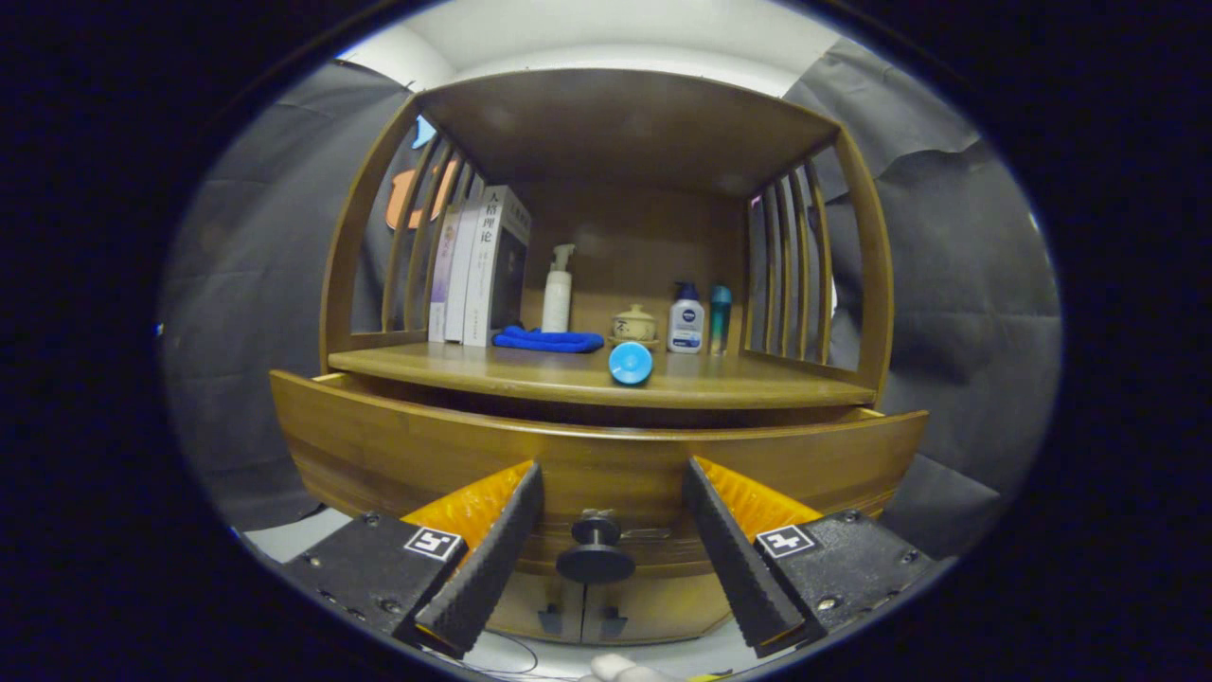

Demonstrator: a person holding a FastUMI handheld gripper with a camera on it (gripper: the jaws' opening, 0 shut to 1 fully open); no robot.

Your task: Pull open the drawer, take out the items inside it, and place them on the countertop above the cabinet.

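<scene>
Your gripper (611, 478) faces the wooden cabinet with its fingers spread wide, touching nothing. The drawer (398, 455) stands pulled out a little, and its dark round knob (596, 559) sits between your fingers, apart from both. Just above the drawer front is the countertop (473, 367). On it you have upright books (478, 270) at the left, a folded blue cloth (549, 339) beside them, a white pump bottle (558, 289), a small lidded jar (634, 324), a white lotion bottle (686, 319), a slim teal bottle (721, 317), and a blue round-ended object (631, 363) near the front edge.
</scene>
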